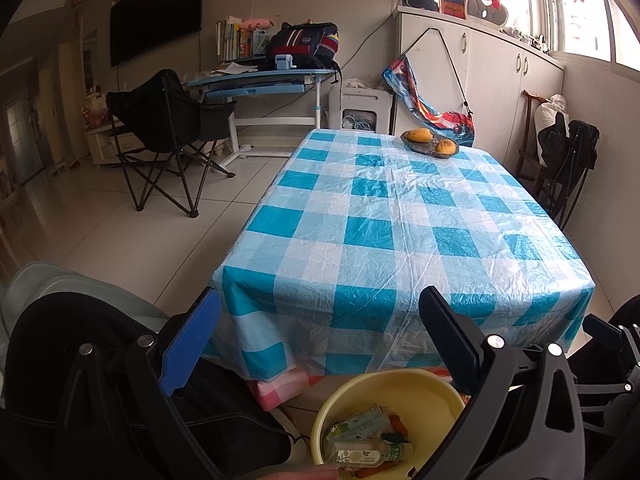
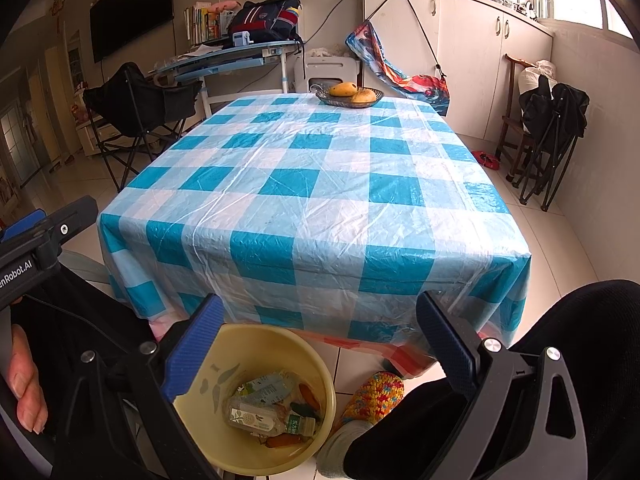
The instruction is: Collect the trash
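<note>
Trash (image 2: 272, 412) — bottle, wrappers — in yellow bin (image 2: 320, 384); each hand-held gripper (image 2: 316, 344) wide, empty.

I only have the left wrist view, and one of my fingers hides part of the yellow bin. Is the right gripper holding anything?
Observer: No. The right gripper is open, with nothing between its fingers.
Operator: What is beside the bin on the side I can't see?
Observer: A crocheted slipper lies on the floor just right of the yellow bin.
Operator: Is anything on the floor past the table's right side?
Observer: Something red lies on the tiles there. It is too small to tell whether it is trash.
</note>
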Action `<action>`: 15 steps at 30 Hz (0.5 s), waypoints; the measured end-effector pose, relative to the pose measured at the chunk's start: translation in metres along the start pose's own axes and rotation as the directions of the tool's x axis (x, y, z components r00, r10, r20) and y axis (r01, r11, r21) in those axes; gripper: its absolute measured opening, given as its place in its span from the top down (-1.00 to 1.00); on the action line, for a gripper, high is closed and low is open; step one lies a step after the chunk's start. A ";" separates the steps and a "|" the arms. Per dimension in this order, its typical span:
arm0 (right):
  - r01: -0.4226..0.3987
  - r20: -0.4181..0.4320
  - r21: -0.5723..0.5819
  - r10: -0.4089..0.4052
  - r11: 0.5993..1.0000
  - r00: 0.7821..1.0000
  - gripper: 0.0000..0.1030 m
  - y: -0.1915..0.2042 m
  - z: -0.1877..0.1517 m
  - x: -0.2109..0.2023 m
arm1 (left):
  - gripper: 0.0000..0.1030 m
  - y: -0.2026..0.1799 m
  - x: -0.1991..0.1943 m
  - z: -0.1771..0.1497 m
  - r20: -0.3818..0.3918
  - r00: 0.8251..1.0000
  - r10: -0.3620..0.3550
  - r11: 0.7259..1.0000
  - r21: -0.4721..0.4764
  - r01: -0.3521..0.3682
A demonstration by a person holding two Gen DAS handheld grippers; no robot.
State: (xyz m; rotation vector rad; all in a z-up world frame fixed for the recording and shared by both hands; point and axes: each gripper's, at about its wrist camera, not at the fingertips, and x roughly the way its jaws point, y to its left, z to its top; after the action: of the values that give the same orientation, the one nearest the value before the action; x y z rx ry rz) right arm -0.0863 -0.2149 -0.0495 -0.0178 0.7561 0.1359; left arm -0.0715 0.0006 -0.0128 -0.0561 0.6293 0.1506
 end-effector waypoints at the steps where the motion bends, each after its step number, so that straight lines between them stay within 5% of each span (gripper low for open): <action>1: 0.000 0.000 0.000 0.000 1.000 1.000 -0.80 0.000 0.000 0.000 | -0.86 0.000 0.000 0.000 0.000 1.000 0.000 1.000 0.000 0.000; 15: 0.002 0.004 0.001 -0.002 1.000 1.000 -0.80 -0.001 0.001 -0.001 | -0.86 0.001 0.000 0.000 0.003 1.000 0.002 1.000 0.000 -0.002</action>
State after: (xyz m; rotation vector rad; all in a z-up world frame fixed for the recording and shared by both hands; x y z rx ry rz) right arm -0.0862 -0.2161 -0.0486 -0.0172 0.7525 0.1341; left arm -0.0717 0.0016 -0.0130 -0.0548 0.6262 0.1525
